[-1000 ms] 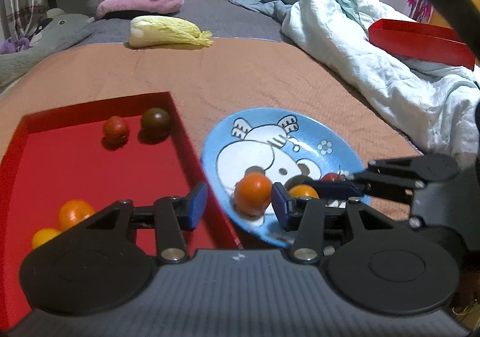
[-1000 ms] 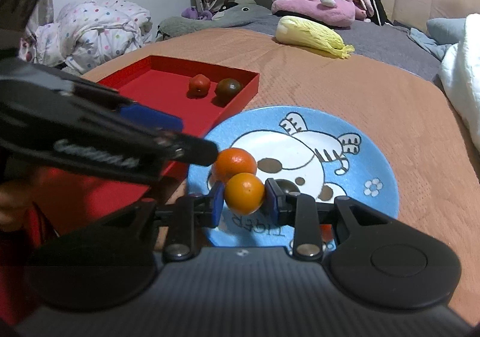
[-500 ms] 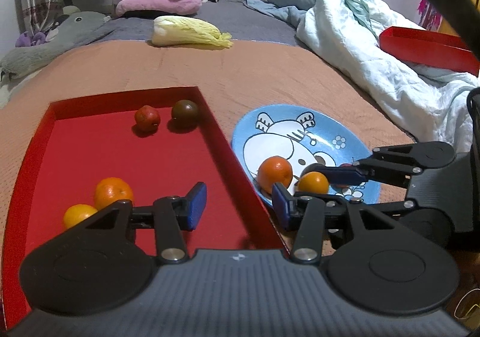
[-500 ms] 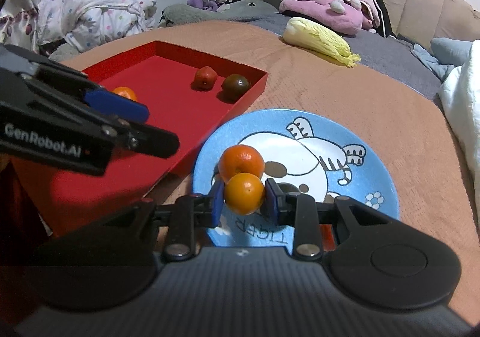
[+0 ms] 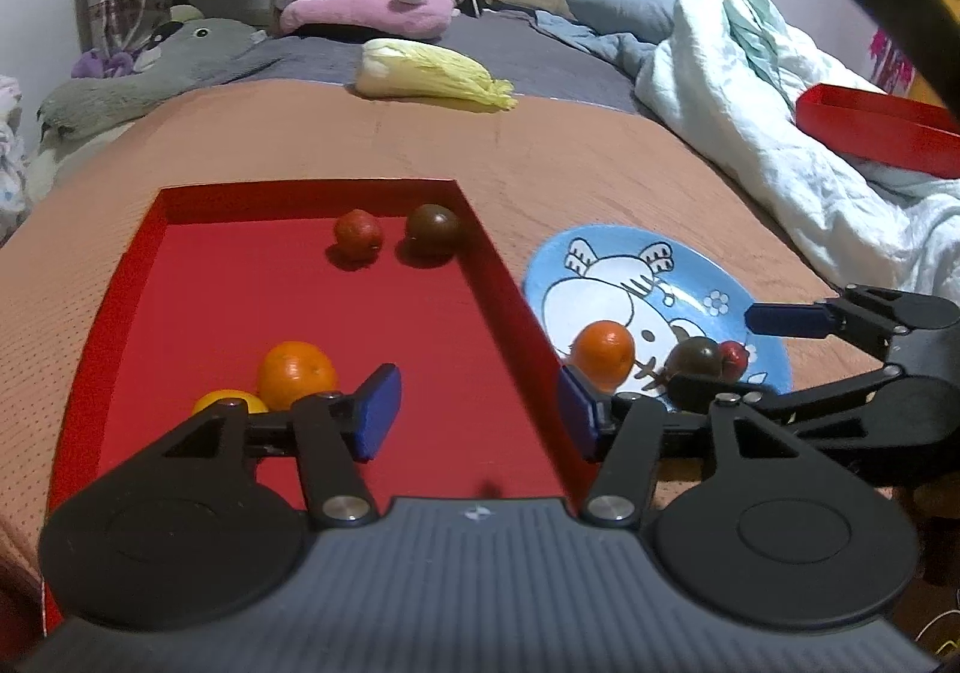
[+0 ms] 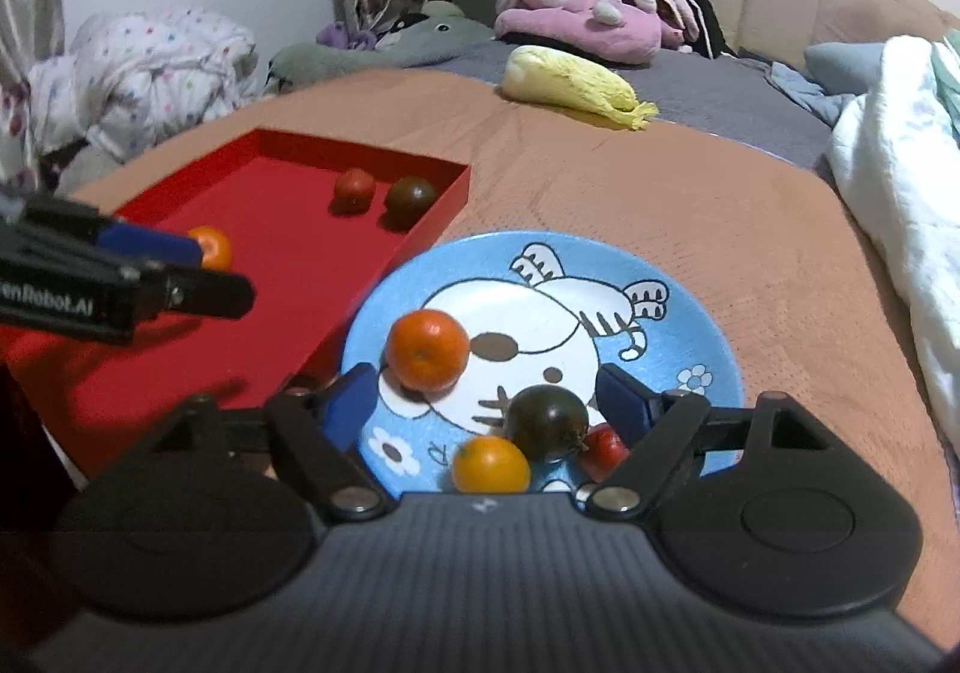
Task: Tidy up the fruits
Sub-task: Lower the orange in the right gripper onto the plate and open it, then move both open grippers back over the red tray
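- On the blue cartoon plate (image 6: 690, 313) lie four fruits: an orange tangerine (image 6: 427, 350) at the left side, a dark tomato (image 6: 546, 421) toward the near rim, a smaller yellow-orange fruit (image 6: 491, 464) touching the dark one, and a small red tomato (image 6: 605, 451) just beside it on the right
- right tool (image 6: 489, 403) hovers over the near part of the plate, jaws spread wide and holding nothing; the dark tomato and yellow-orange fruit sit between its blue pads (image 6: 348, 403)
- left tool (image 5: 474, 415) hangs above the red tray (image 5: 120, 289), jaws wide apart and empty
- inside the tray: a red tomato (image 5: 357, 234) and a dark tomato (image 5: 433, 230) side by side at the far end; an orange tangerine (image 5: 297, 374) and a yellow fruit (image 5: 231, 403) touching each other near the left wall
- tray and plate rest just beside each other on the orange-brown bed cover (image 5: 360, 145); a cabbage (image 5: 432, 76) lies farther back
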The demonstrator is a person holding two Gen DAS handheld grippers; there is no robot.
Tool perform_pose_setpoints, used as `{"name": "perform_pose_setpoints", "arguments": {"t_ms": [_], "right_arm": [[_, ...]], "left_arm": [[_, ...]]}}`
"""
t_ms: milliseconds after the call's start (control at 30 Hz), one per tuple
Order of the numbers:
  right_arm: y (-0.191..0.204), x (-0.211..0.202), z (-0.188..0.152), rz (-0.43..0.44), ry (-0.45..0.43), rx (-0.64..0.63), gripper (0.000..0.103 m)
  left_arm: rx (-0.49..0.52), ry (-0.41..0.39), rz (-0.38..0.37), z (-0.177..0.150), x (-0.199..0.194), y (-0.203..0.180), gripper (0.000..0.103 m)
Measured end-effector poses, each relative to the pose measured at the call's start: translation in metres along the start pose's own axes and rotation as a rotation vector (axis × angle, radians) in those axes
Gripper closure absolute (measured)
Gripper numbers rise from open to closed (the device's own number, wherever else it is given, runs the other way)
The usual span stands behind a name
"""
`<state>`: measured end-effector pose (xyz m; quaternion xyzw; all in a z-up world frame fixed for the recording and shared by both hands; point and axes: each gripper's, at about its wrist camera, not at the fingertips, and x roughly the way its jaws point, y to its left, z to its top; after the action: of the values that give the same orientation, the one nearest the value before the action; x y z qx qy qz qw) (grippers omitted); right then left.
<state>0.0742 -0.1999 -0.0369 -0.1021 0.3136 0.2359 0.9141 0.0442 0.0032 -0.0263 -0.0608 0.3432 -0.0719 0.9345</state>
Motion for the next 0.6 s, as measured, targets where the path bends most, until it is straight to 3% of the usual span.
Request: {"name": "perform_pose_setpoints", "arguments": {"t_ms": [233,367,467,600], "right_arm": [[0.009,-0.001,0.012,0.018,-0.010,0.034,0.020],[0.031,0.001,0.020,-0.097,-0.022,-0.050,0.020],[0.044,-0.002,0.026,-0.126,-0.060,-0.098,0.020],[0.054,-0.012,0.034,-0.055,-0.134,-0.125,0.020]], "left_arm": [[-0.038,-0.022,0.026,0.000,-0.008,0.014,0.037],[-0.077,-0.037,0.038,0.000,-0.015,0.027,0.036],[-0.107,-0.044,0.053,-0.001,-0.020,0.037,0.036],[-0.139,-0.052,0.084,-0.003,-0.027,0.050,0.035]]}}
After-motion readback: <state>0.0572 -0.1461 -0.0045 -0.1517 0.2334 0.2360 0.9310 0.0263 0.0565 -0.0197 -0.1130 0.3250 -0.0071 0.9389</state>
